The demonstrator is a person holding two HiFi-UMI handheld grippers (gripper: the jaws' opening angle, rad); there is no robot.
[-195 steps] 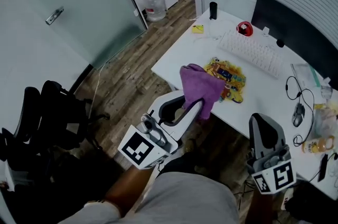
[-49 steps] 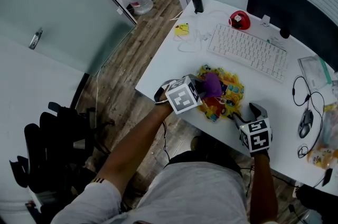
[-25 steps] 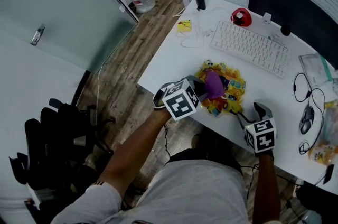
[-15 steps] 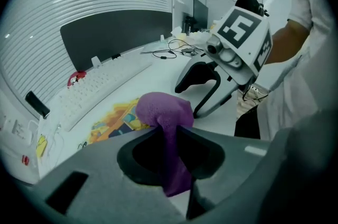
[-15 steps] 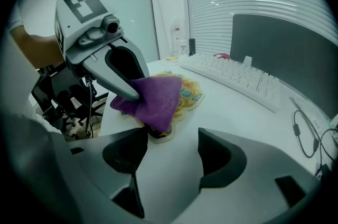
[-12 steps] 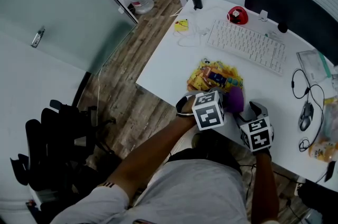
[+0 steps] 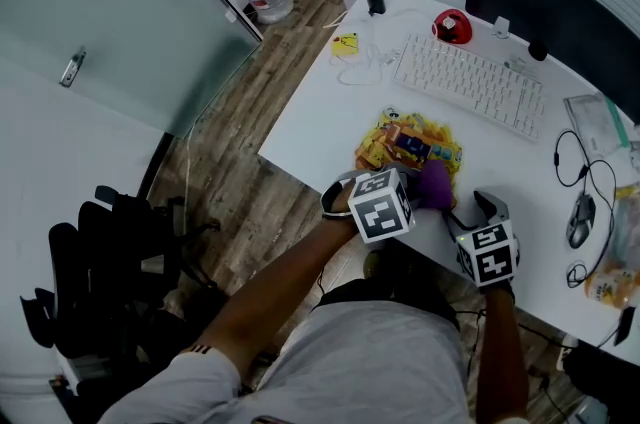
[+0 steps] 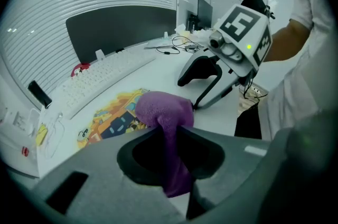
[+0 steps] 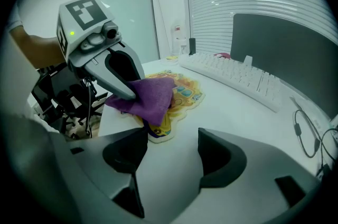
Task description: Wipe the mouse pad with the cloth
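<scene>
Purple cloth (image 8: 161,110) between left tongs (image 8: 170,137)

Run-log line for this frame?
left tool shut on cloth | cloth on mouse pad, near edge | right tool open, empty

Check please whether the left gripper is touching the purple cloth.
Touching. The left gripper view shows the purple cloth pinched between the shut jaws of the left gripper, with no gap on either side of it.
</scene>
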